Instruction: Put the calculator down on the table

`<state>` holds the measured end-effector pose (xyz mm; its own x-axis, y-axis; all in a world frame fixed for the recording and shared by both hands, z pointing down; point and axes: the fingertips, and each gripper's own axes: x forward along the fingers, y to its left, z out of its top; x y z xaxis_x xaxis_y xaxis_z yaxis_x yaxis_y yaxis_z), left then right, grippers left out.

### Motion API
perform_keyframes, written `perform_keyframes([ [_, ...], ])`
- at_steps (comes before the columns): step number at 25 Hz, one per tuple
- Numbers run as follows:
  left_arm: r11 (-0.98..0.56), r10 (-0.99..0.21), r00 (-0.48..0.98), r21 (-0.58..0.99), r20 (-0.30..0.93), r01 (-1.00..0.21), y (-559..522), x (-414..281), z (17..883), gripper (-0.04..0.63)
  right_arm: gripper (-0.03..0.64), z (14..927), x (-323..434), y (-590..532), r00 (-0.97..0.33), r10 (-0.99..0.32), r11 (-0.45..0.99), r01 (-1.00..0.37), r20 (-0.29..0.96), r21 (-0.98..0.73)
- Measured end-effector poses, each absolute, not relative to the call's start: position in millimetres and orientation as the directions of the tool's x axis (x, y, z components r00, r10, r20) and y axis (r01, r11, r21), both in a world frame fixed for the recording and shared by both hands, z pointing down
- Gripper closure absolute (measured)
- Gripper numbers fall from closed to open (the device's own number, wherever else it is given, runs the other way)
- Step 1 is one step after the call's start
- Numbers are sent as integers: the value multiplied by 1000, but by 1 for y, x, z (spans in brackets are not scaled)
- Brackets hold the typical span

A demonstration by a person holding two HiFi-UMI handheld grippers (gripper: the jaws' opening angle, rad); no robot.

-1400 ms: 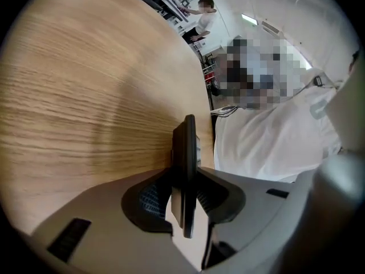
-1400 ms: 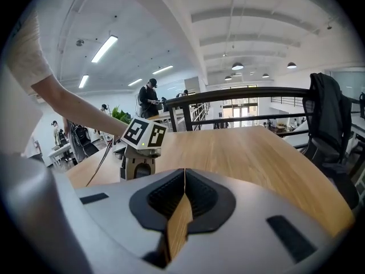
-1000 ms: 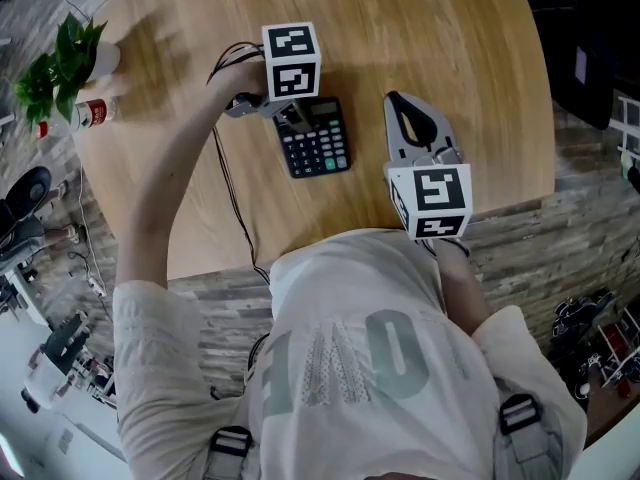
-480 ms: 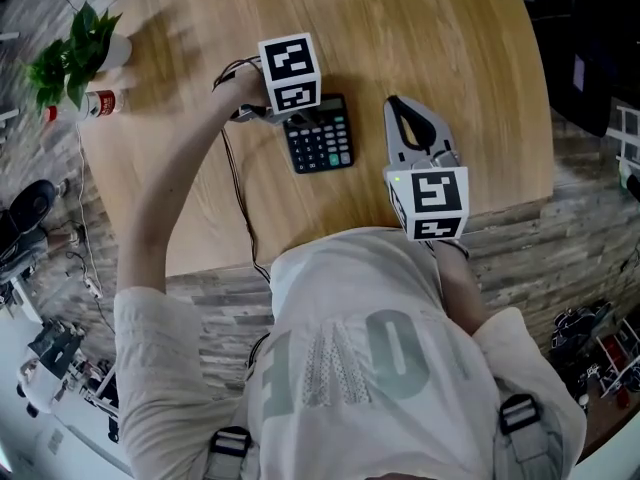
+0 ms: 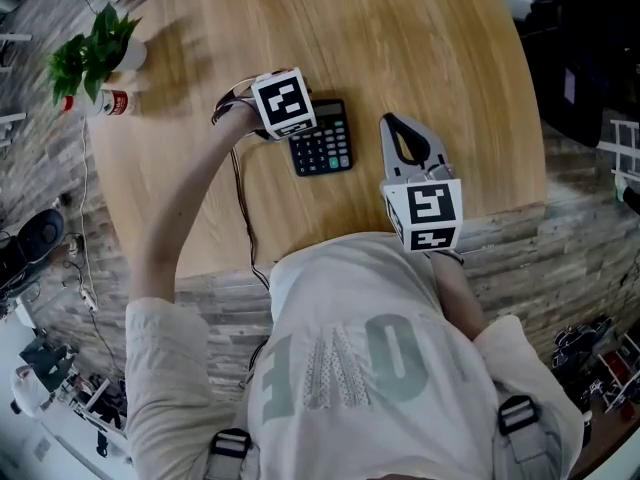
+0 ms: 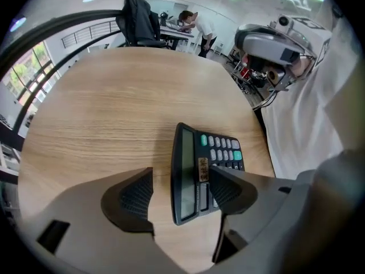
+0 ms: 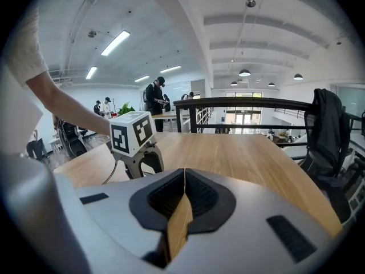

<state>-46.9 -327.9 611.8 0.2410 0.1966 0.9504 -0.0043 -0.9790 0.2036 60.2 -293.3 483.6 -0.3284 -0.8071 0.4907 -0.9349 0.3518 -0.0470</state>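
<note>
The black calculator (image 5: pixel 322 140) lies flat on the round wooden table (image 5: pixel 420 48), keys up. My left gripper (image 5: pixel 287 125) points steeply down at its left, display end. In the left gripper view the calculator (image 6: pixel 197 173) sits between the jaws of the left gripper (image 6: pixel 181 190), which are opening wide; the ribbed pads (image 6: pixel 132 196) stand clear of it on both sides. To the calculator's right, my right gripper (image 5: pixel 392 124) hovers over the table, shut with nothing in it. The right gripper view shows the right gripper (image 7: pixel 183 182) with its pads together and the left gripper (image 7: pixel 132 138) beyond.
A small potted plant (image 5: pixel 95 53) and a bottle (image 5: pixel 100 103) stand at the table's far left edge. A black cable (image 5: pixel 240 198) trails from the left gripper over the near edge. A chair with a dark jacket (image 7: pixel 328 130) stands past the table.
The left gripper has tipped to point more steeply down and its jaws have spread off the calculator's display end. The calculator rests on the table. The right gripper has lifted slightly.
</note>
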Motion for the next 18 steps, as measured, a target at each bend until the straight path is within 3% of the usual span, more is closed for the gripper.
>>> perform_keyframes([
  [4,-995,70,272,87,960,-51,-337,-50,601,295,597,472,61,-289,-341,-817,366,-930,466,-40],
  [10,-951,-202,360,-95,911,-293,-376,-57,543,296,597,453,62,-292,-354,-836,396,-918,419,14],
  [18,-726,-624,450,-261,639,-636,-393,-85,438,298,596,423,65,-307,-317,-880,374,-921,355,105],
])
